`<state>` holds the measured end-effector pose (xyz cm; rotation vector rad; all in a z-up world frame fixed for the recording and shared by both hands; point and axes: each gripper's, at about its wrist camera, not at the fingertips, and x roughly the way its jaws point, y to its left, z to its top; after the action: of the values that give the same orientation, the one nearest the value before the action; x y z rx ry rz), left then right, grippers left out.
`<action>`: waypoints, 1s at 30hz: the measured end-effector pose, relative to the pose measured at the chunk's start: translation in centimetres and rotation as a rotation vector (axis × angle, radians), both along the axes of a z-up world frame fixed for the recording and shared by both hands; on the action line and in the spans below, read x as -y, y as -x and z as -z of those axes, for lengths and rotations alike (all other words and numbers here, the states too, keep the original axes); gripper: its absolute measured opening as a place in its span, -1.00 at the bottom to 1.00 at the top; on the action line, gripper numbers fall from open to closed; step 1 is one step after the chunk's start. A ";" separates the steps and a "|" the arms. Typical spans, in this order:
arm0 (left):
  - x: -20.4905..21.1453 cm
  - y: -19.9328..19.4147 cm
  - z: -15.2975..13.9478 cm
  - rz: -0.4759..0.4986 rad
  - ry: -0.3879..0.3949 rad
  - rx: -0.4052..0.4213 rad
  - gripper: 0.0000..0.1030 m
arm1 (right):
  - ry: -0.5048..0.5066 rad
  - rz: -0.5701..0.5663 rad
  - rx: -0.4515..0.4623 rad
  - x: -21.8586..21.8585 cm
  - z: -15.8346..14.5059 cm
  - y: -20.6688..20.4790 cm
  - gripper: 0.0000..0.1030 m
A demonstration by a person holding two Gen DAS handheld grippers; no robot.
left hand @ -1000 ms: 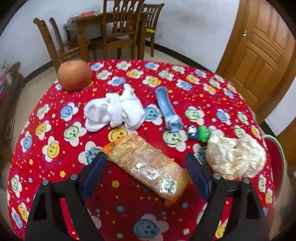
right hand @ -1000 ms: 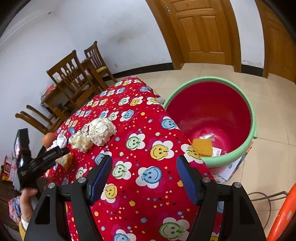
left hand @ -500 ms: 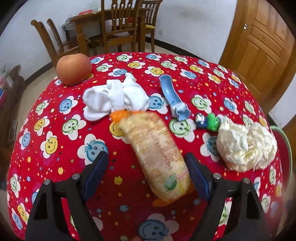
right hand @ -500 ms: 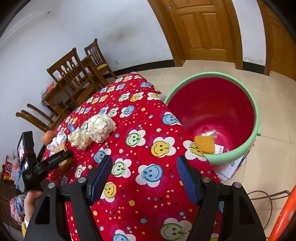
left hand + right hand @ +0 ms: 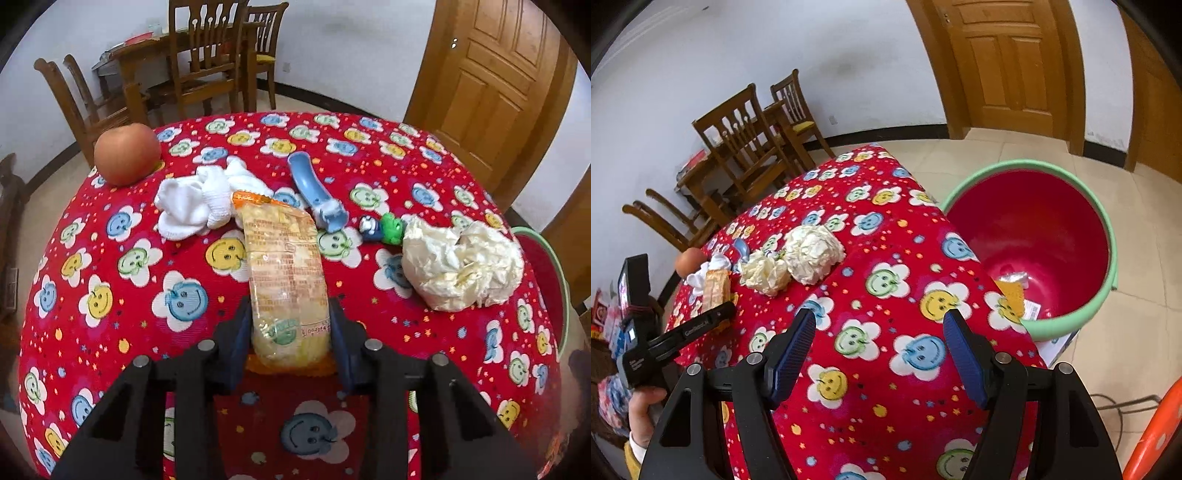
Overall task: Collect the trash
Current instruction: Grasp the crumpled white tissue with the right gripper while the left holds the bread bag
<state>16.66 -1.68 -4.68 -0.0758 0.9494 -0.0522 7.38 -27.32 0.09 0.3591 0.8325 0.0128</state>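
Left gripper point(image 5: 291, 332): jaws have just been closing and now clamp the near end of the snack packet, one blue pad on each side of it.
Snack packet point(image 5: 286, 273): clear wrapper with orange ends, pale yellow contents, lying lengthwise away from the camera on the tablecloth; a green round logo and rows of small print show, too small to read.
Right gripper point(image 5: 879, 347): jaws stand apart with nothing between them, hovering over the near part of the tablecloth.
Writing: white lettering runs along the left gripper's black arm in the right wrist view, too small to read for certain.
Hand point(image 5: 642, 410): holds the left gripper's handle at the left edge of the right wrist view.
Tablecloth point(image 5: 110, 295): red, printed with smiley-face flowers in blue, yellow, green.
Crumpled paper point(image 5: 458, 266): two cream wads touching each other, right of the packet.
White socks point(image 5: 195, 203): bunched, touching the packet's far orange end.
Blue shoehorn-like tool point(image 5: 316, 192): just beyond the packet, to its right.
Small toy figure point(image 5: 384, 227): blue and green, between the tool and the paper.
Apple point(image 5: 127, 153): at the far left edge of the table.
Bin point(image 5: 1034, 240): red inside, green rim, on the floor beside the table; an orange wrapper, a silvery scrap and a barcoded label lie in it.
Background: wooden chairs point(image 5: 207, 55), wooden door point(image 5: 495, 74).
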 end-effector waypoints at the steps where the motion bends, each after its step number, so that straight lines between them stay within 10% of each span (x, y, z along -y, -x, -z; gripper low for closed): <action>1: -0.1 0.0 -0.3 0.002 0.001 0.010 -0.23 | 0.005 -0.004 0.002 -0.3 -0.2 -0.3 0.42; 25: -2.3 -0.3 0.1 -0.036 0.006 0.067 -0.23 | -0.002 0.001 -0.055 -4.7 3.2 -10.5 0.41; 30: -2.3 -0.3 0.2 -0.037 0.010 0.063 -0.23 | -0.074 -0.036 -0.074 -4.9 3.9 -10.6 0.16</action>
<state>17.00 0.62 -4.84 -0.1005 0.8845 -0.0253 17.94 -22.46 -3.79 0.4158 0.9137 0.0645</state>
